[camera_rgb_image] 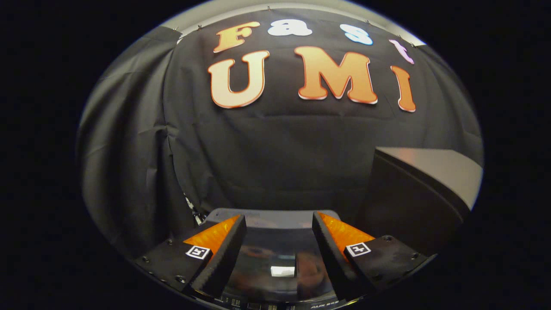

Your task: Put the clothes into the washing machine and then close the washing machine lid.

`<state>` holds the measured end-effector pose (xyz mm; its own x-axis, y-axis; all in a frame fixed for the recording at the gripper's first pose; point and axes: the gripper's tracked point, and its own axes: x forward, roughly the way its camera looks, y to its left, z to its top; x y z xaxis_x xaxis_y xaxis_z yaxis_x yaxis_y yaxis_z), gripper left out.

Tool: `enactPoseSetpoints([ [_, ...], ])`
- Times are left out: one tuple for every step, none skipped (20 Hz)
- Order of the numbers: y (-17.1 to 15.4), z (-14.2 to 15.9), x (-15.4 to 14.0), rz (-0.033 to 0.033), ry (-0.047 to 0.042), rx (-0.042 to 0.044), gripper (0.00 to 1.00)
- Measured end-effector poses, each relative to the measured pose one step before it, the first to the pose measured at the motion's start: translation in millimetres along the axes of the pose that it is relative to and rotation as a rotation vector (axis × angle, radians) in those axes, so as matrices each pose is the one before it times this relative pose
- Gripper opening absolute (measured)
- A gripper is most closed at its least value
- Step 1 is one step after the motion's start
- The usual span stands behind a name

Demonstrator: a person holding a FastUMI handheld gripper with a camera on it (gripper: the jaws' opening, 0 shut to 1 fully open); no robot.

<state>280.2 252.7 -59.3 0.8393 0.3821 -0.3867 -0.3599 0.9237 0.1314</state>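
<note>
My gripper (279, 221) is open, with a wide gap and nothing held between its fingers (224, 249). Under and between the fingers lies the washing machine (275, 217), seen from above: a grey rim at the far side and a dark glossy lid (275, 254) that reflects the room. The lid looks flat and down on the machine. A strip of control buttons (275, 306) runs along the machine's near edge. No clothes are in sight.
A dark box-like unit with a pale flat top (430, 170) stands to the right of the machine, higher than the fingers. Black cloth (275, 163) hangs as the wall behind and to the left.
</note>
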Motion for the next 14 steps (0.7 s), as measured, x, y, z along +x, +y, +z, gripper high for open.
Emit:
enactPoseSetpoints([
  [-2.23,-0.6,-0.08,-0.00919,-0.00006,0.00761,0.99],
  [-1.18,1.74,-3.79,-0.00397,-0.00207,0.00362,0.99],
  [1.99,3.67,-1.25,0.00051,-0.00395,-0.00025,0.99],
  [1.9,2.19,-3.06,0.00375,-0.00152,-0.00448,0.99],
  [3.22,4.91,-4.17,0.0072,0.00045,-0.0005,0.99],
  [4.35,8.35,-4.68,0.01161,-0.00641,0.00584,0.99],
  [3.13,15.34,-9.56,0.00854,-0.02211,0.00942,0.99],
  [3.53,17.32,-10.49,0.00599,-0.02693,0.0073,0.99],
  [2.06,20.35,-10.63,0.00458,-0.0322,0.00138,0.99],
  [0.19,21.88,-11.99,-0.00127,-0.03241,-0.00732,0.99],
  [-0.36,17.21,-11.0,-0.00371,-0.02379,-0.01053,0.99],
  [-4.09,18.8,-12.56,-0.00246,-0.02082,-0.0046,0.99],
  [-2.85,19.25,-15.23,0.0024,-0.02435,-0.00039,0.99],
  [-7.43,17.78,-13.97,-0.00471,-0.02694,-0.00479,0.99],
])
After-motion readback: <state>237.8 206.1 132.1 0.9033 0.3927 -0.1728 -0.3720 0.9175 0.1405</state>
